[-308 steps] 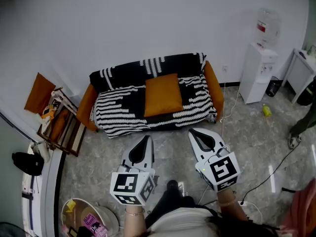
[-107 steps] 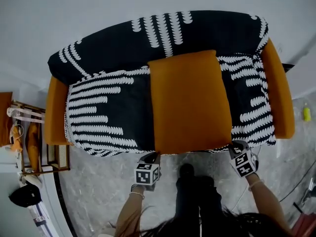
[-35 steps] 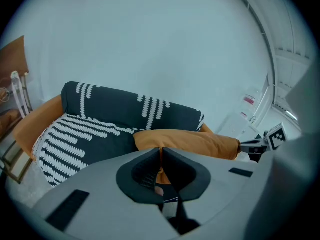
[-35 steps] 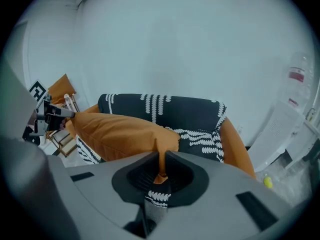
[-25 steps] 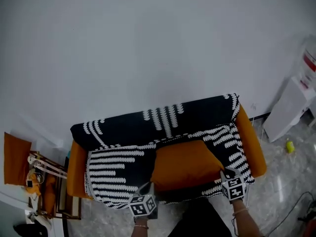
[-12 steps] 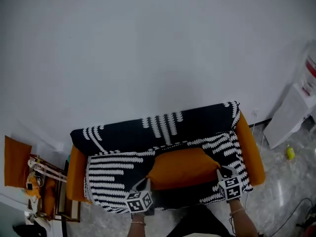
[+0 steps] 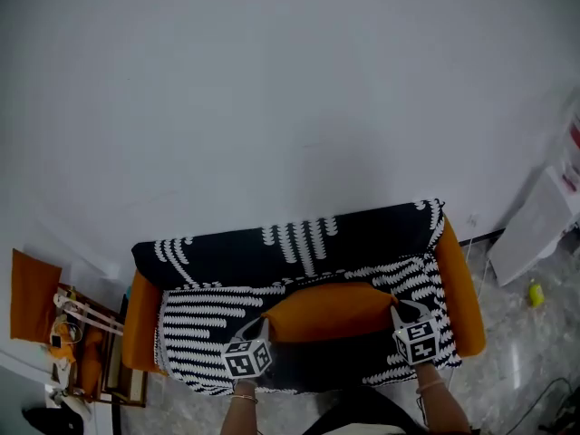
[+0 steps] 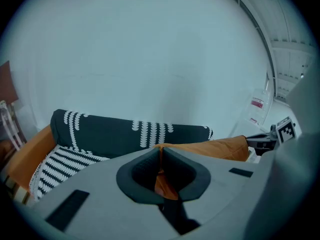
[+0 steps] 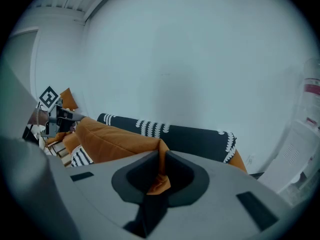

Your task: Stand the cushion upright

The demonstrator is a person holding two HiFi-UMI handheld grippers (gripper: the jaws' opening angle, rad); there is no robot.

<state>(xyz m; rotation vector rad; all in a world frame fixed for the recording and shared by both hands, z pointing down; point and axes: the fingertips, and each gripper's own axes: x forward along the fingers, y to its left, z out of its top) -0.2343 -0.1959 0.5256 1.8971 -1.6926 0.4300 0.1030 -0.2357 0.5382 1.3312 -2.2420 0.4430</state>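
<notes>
holding an orange cushion by two of its corners, we have a gripper in each hand over the seat of a sofa with orange arms, draped in a black throw with white patterns. the left gripper has its jaws pressed together on a pinch of orange fabric at one corner, and the cloth bunches in the hollow just behind the pads. the right gripper has its jaws clamped the same way on the opposite corner, with a fold of orange cloth squeezed between them. the cushion's held edge stretches straight across from one pair of jaws to the other, lifted off the seat, and the rest of the cushion slopes down below the jaws. we cannot tell where its lower edge rests. straight beyond both pairs of jaws is the sofa's backrest, and behind that a plain white wall. out past the right jaws stands a white water dispenser on the floor. out past the left jaws, beside the sofa's arm, stands a wooden rack.
</notes>
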